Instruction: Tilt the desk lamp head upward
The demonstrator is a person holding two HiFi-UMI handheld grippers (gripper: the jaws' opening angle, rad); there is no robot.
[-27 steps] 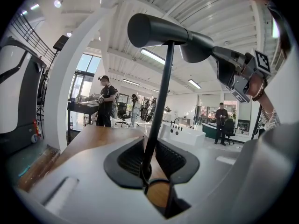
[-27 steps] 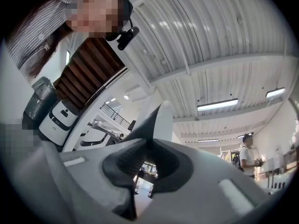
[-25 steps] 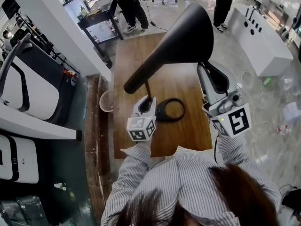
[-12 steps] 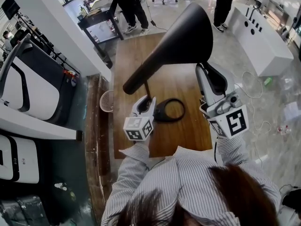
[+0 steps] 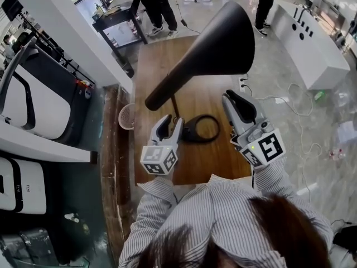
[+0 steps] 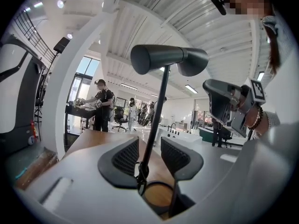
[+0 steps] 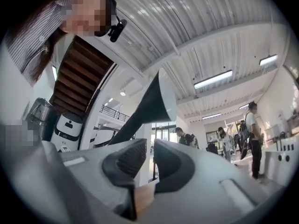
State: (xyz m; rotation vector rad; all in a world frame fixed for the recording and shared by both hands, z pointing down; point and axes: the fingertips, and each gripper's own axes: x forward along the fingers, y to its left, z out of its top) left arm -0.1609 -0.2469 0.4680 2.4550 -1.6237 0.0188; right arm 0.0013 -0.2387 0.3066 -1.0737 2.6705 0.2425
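A black desk lamp stands on the wooden table [image 5: 156, 66]: cone-shaped head [image 5: 223, 35] raised and slanting, thin stem [image 5: 175, 107], ring base [image 5: 207, 129]. My left gripper [image 5: 170, 123] sits low at the stem, its jaws opening. In the left gripper view the stem [image 6: 158, 111] runs up between the pads [image 6: 126, 157] without touching them, up to the head [image 6: 168, 59]. My right gripper [image 5: 237, 101] hangs just below the head's wide rim, apart from it. In the right gripper view its jaws [image 7: 149, 157] keep a narrow empty gap, with the head [image 7: 152, 104] above.
A mesh waste bin [image 5: 127, 118] stands at the table's left edge. People stand around a black trolley [image 5: 114, 21] beyond the table's far end. A white counter [image 5: 312, 43] and loose cables [image 5: 290, 102] lie on the right-hand floor.
My left gripper's jaws have spread away from the stem and it has drawn back toward me. My right gripper has dropped down and away from the lamp head's rim.
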